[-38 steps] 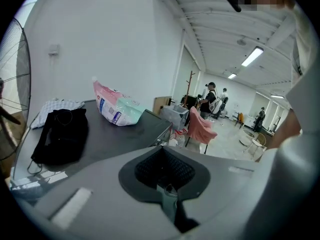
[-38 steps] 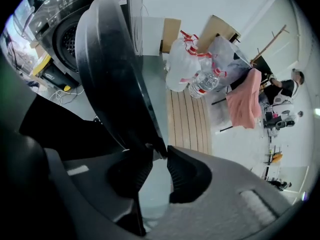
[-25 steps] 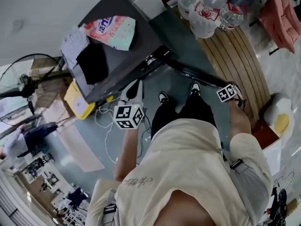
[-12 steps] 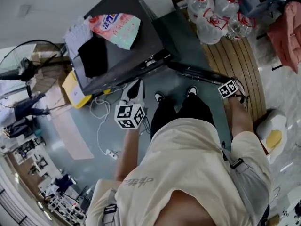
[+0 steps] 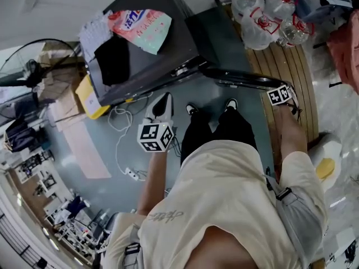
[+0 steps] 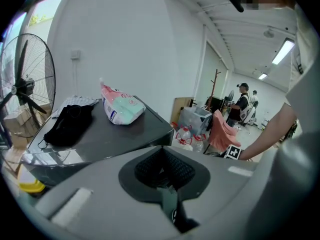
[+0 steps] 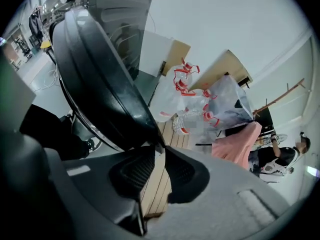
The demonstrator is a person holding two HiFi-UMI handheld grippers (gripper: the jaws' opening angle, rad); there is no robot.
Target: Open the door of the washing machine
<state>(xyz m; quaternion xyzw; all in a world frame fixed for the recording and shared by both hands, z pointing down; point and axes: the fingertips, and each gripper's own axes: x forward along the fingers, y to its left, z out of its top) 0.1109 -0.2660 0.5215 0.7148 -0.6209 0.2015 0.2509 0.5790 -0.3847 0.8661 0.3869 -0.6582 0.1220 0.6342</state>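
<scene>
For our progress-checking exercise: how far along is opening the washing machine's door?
Done: the round dark-rimmed washing machine door already stands swung well out from the dark grey washing machine. In hand: the right gripper has the door's rim between its closing jaws. Left: perhaps a little more swing, then letting go.

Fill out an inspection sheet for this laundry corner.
Surface: washing machine's top, dark, flat.
Job's things: door swung wide open.
Clutter: detergent bag, black cloth on the top; water bottles beside.
Grippers: right gripper, jaws closing on the door's edge; left gripper shut, empty, clear of the machine.
Cables: white cable and power strip on the floor.
Surroundings: fan, wooden platform, people beyond.
</scene>
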